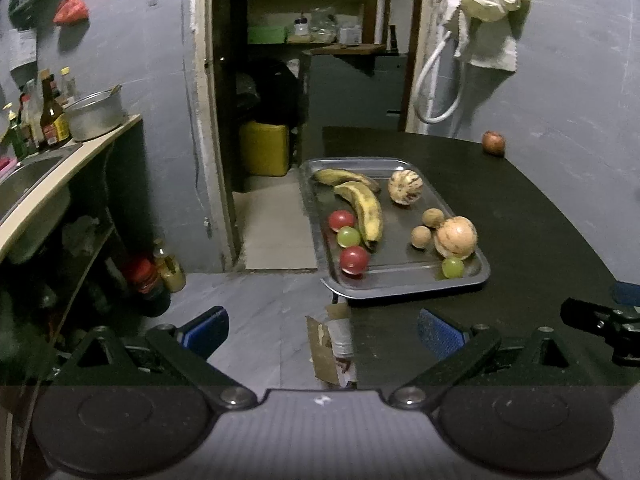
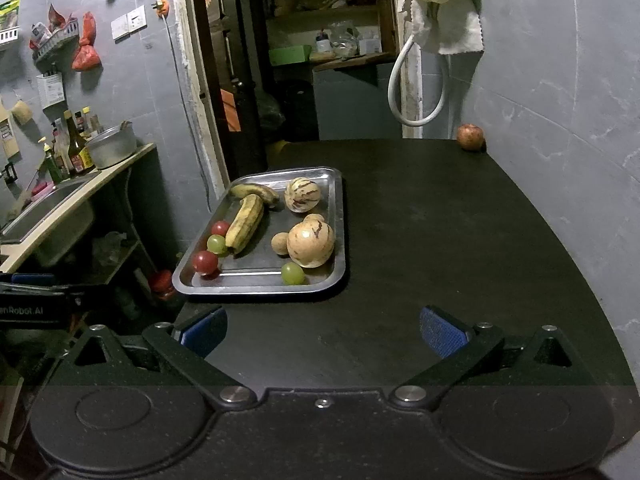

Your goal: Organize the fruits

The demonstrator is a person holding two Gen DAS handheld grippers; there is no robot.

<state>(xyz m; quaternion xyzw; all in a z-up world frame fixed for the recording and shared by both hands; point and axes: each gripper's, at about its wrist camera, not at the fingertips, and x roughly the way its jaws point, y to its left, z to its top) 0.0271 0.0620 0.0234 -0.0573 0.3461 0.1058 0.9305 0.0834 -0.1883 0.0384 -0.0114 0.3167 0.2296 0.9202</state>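
Jaws of the left gripper stand wide apart with nothing between them, hovering over the near edge of the dark counter and the floor beside it. Ahead on that counter, the left wrist view shows a metal tray at the left edge. It holds two bananas lying side by side, touching; two red round fruits; two green round fruits, one between the reds against the nearer banana's tip, the other in the near right corner; two pale melons, the far one striped; and two small brown fruits just beside the nearer melon. One reddish fruit sits alone at the far counter edge against the wall, well apart from the tray.

From the right wrist view, the right gripper is likewise spread wide and empty above bare counter, near the tray. Same contents show: two bananas, two red fruits, two green fruits, two melons; only one brown fruit is clearly seen, the other mostly hidden behind the melon. The lone reddish fruit rests in the far corner
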